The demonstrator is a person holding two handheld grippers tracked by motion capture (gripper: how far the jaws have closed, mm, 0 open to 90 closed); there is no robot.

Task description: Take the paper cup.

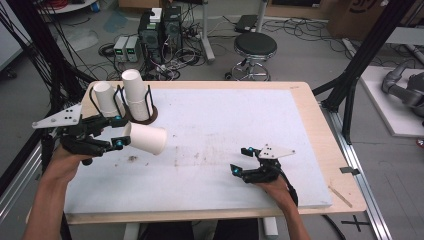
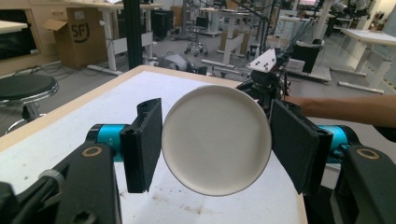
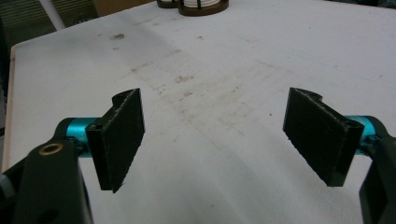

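A white paper cup [image 1: 148, 139] hangs sideways above the left part of the white mat [image 1: 225, 120], its base toward my left gripper [image 1: 121, 132]. In the left gripper view the two black pads press on either side of the cup's round base [image 2: 215, 140], so my left gripper [image 2: 215, 145] is shut on it. Just behind it stand two stacks of white cups [image 1: 136, 91] [image 1: 104, 98] in black wire holders on a brown base [image 1: 150, 118]. My right gripper [image 1: 239, 160] rests low on the mat at the right. Its jaws [image 3: 224, 135] are apart with only the stained mat [image 3: 196, 93] between them.
The mat lies on a wooden table [image 1: 312, 117] with a bare strip along the right edge. Beyond the far edge are a black stool [image 1: 255, 47], computer boxes [image 1: 160, 30] and floor cables. Black frame posts [image 1: 362, 55] stand at the right and left.
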